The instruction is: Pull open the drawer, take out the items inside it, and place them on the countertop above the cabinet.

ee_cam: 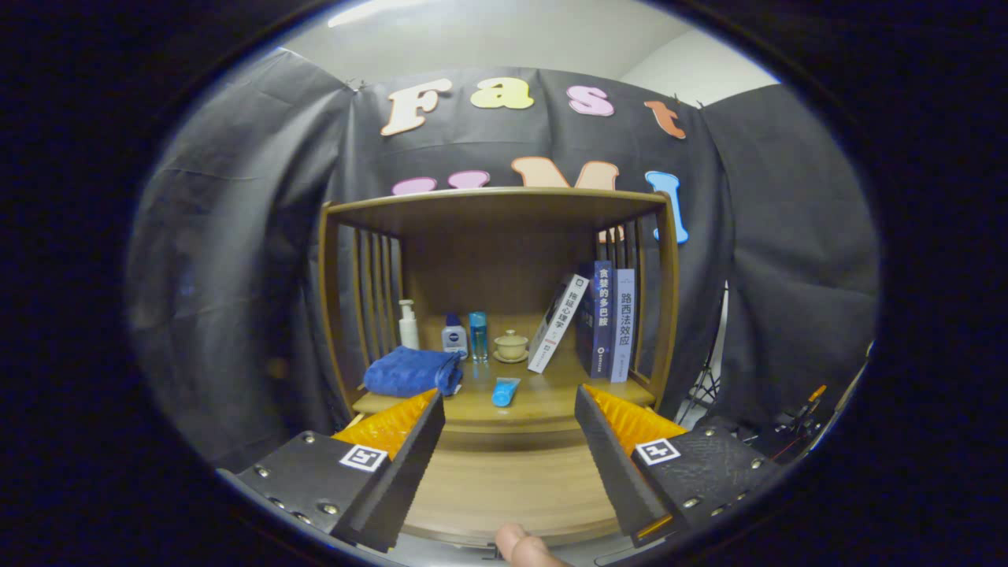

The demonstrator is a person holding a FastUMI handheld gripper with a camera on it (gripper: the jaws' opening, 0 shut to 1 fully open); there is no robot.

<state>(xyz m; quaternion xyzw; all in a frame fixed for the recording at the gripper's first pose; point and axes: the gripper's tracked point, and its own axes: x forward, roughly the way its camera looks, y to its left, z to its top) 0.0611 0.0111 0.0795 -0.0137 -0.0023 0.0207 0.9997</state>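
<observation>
My gripper (508,394) is open, its fingers spread wide with nothing between them. Just beyond the fingertips lies the wooden countertop (543,405) of the cabinet, under a slatted shelf frame. On it are a folded blue towel (411,372), a blue tube (505,390), a white pump bottle (408,324), a small blue bottle (454,336), a blue cylinder (478,335) and a lidded tea cup (511,345). Below the countertop's edge, between my fingers, is the wooden drawer front (504,480). None of its inside shows.
Three books (602,319) lean and stand at the countertop's right side. A wooden top board (496,203) roofs the shelf space. Black cloth hangs behind and to both sides. A person's fingertip (520,545) shows below the drawer front. A stand and cables sit low at the right (787,417).
</observation>
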